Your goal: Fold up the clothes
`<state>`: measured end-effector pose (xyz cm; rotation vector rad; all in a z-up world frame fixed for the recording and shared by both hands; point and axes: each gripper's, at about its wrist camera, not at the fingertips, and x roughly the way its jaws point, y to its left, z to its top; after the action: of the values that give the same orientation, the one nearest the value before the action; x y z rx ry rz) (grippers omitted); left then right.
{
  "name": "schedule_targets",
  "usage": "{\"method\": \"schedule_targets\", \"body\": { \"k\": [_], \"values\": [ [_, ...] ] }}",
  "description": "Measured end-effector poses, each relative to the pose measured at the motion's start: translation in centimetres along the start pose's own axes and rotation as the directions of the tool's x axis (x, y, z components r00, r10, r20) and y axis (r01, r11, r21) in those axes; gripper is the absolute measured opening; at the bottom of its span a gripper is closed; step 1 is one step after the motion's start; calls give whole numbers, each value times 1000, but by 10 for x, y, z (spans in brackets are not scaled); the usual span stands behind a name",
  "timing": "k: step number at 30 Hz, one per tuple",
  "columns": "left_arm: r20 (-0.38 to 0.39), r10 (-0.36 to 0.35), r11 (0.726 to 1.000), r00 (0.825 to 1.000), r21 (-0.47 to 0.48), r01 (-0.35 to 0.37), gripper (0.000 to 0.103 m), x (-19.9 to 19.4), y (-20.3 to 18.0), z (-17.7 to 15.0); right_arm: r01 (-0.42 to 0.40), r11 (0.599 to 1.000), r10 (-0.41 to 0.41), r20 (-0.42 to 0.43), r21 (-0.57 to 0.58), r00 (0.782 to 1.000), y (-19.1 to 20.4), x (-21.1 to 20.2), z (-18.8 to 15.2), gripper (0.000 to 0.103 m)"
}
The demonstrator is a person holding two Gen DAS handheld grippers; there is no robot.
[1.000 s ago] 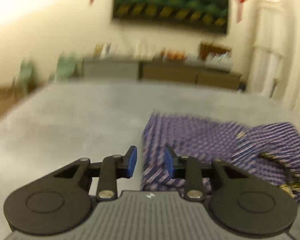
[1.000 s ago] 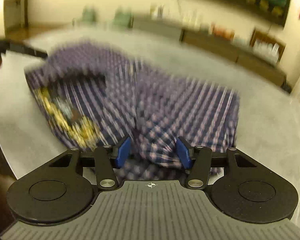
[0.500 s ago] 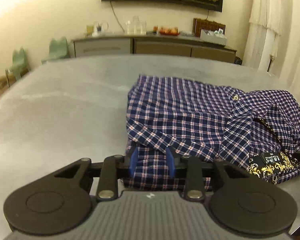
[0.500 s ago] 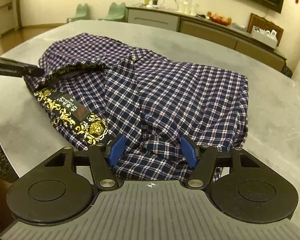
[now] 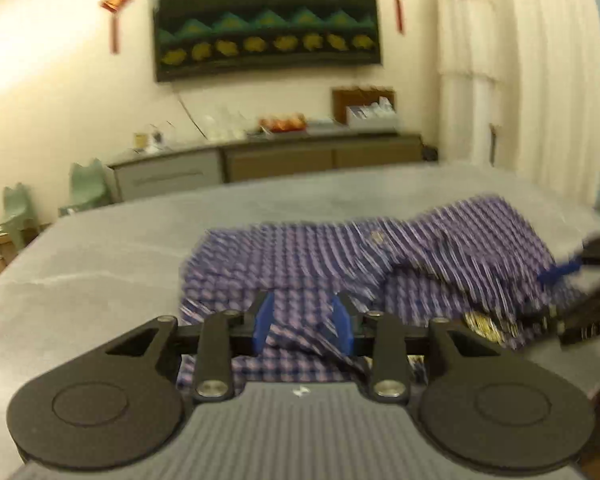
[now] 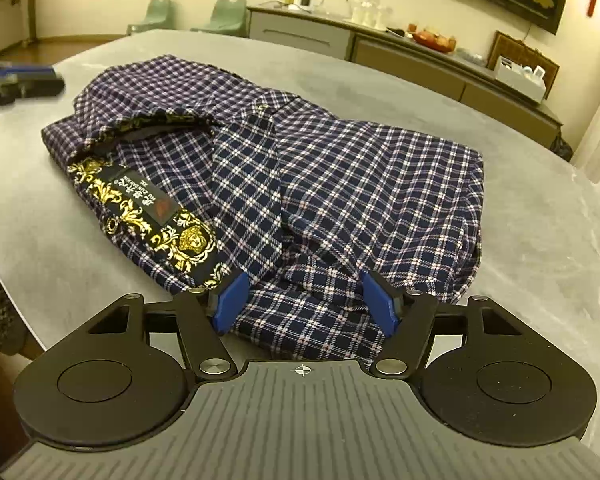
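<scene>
Shirt (image 6: 300, 168) lies bundled on the table (image 6: 540, 240), collar label at 9 o'clock. Half a second ago the left gripper (image 5: 302, 318) was pinched on the hem; now its fingers are parted, cloth loose between them, view blurred with motion. Right gripper (image 6: 306, 300) stays wide open, holding nothing. Likely a fold released.

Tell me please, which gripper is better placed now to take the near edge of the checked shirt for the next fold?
Probably the right gripper: its jaws stand open, straddling the near edge of the checked shirt, and its view is sharp. The left gripper also has cloth between narrower open jaws, but its view is blurred.
</scene>
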<state>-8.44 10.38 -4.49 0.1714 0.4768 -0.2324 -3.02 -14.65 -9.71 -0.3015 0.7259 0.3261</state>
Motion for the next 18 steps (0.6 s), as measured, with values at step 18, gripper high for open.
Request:
{"method": "schedule_targets", "body": {
  "k": [18],
  "values": [
    [-123,-28,999,992,26,31,34,33,14,-8,-120,992,122,-53,45,991,-6,-12,-4,83]
  ]
}}
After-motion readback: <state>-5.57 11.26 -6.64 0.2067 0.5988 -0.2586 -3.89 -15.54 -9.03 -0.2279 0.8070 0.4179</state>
